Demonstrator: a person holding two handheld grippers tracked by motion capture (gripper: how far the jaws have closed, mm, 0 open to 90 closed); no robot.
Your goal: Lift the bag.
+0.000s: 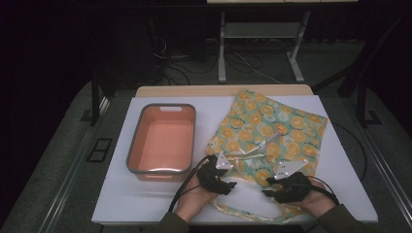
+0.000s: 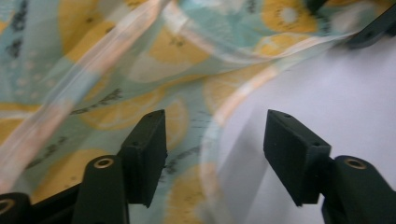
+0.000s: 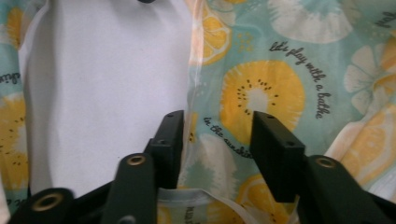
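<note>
Apron (image 1: 272, 131), teal with yellow citrus slices, lies rumpled.

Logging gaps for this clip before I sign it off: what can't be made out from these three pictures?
- Whether either gripper pinches the patterned cloth: high view, left gripper and right gripper too small; hands cover them.
- Cloth's full shape: both gripper views cut it off at the edges.
- Left gripper view: cloth blurred, print unreadable.
- Orange tub: near inner wall hidden by its rim.
</note>
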